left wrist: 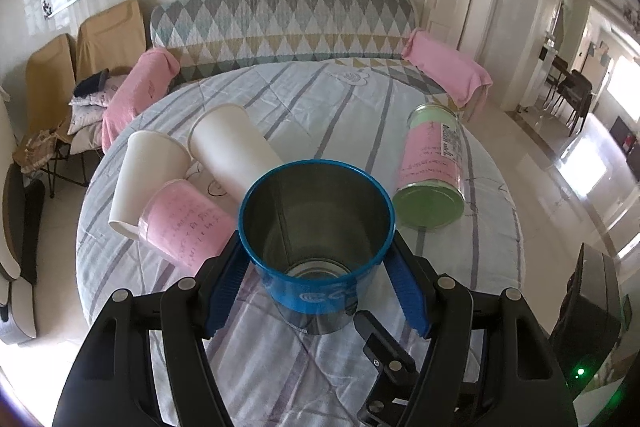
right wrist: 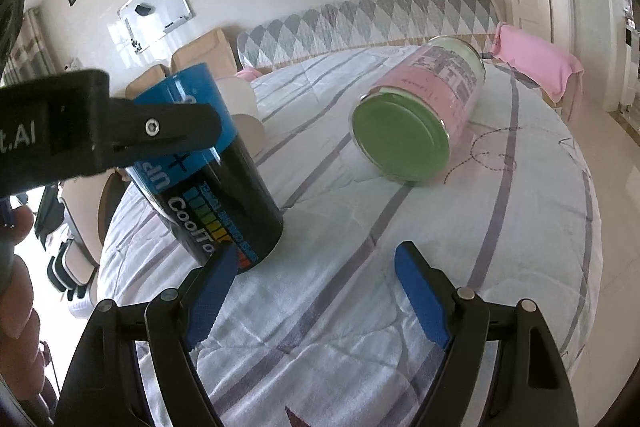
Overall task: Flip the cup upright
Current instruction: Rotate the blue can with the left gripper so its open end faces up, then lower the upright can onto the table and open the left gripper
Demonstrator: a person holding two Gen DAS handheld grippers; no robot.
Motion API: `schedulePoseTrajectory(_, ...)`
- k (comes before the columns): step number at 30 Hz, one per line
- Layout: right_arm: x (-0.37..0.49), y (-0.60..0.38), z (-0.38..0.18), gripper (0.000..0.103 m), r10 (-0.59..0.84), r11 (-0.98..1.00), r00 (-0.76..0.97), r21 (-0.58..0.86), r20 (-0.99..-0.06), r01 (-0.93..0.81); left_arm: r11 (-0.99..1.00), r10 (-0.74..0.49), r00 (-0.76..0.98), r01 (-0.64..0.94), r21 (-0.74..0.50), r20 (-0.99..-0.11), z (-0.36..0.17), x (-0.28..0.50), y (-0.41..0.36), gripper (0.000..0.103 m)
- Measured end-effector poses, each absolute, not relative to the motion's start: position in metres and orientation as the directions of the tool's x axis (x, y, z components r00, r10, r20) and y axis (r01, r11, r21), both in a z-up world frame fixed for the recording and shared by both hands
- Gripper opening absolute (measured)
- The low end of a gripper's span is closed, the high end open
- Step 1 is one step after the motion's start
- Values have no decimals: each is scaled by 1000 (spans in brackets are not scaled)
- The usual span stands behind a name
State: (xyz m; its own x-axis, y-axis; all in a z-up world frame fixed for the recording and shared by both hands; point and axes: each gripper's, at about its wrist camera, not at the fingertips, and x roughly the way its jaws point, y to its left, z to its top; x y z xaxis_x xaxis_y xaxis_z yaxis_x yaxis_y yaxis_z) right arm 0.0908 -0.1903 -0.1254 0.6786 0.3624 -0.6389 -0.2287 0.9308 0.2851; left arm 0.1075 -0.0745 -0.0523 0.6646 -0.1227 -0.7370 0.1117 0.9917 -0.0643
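The blue-and-black metal cup [left wrist: 316, 239] stands mouth up on the striped tablecloth, between the blue pads of my left gripper [left wrist: 316, 255], which is shut on its blue band. In the right wrist view the same cup [right wrist: 216, 183] stands tilted at the left, with the left gripper's black finger [right wrist: 160, 131] across its blue band. My right gripper [right wrist: 312, 267] is open and empty, just right of the cup's base.
A pink-and-green jar [left wrist: 434, 175] lies on its side at the right; it also shows in the right wrist view [right wrist: 416, 123]. Two white paper cups [left wrist: 148, 179] [left wrist: 236, 151] and a pink-wrapped cup [left wrist: 184, 223] lie at the left. The round table's edge [right wrist: 592, 227] curves at the right.
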Motion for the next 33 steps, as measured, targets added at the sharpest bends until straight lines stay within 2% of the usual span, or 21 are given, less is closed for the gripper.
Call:
schedulePoseTrajectory(3, 88, -189, -123, 82, 356, 933, 680, 278, -641, -227, 990, -134, 661, 118, -74, -738, -51, 105, -73, 72)
schedulePoseTrajectory(5, 84, -188, -120, 82, 349, 936, 685, 266, -640, -228, 989, -142, 664, 121, -83, -734, -48, 102, -71, 80)
schedulePoseTrajectory(7, 88, -190, -118, 82, 344, 938, 688, 262, -639, -227, 989, -142, 672, 122, -81, -726, -44, 98, -70, 82)
schedulePoseTrajectory(9, 83, -191, -113, 82, 338, 941, 694, 255, -635, -224, 990, -134, 680, 122, -69, -720, -41, 93, -69, 84)
schedulePoseTrajectory(11, 83, -192, -107, 82, 325, 945, 707, 246, -628, -216, 991, -121, 697, 124, -48, -707, -37, 85, -66, 93)
schedulePoseTrajectory(13, 79, -193, -102, 82, 319, 947, 713, 239, -625, -214, 994, -90, 724, 110, -13, -684, -31, 75, -62, 95)
schedulePoseTrajectory(24, 50, -187, -64, 82, 268, 963, 759, 181, -593, -199, 997, 14, 824, 31, 69, -566, -7, 24, -30, 102)
schedulePoseTrajectory(33, 25, -171, -40, 82, 210, 978, 811, 106, -545, -182, 999, 10, 849, 10, 34, -528, -6, 2, -7, 103)
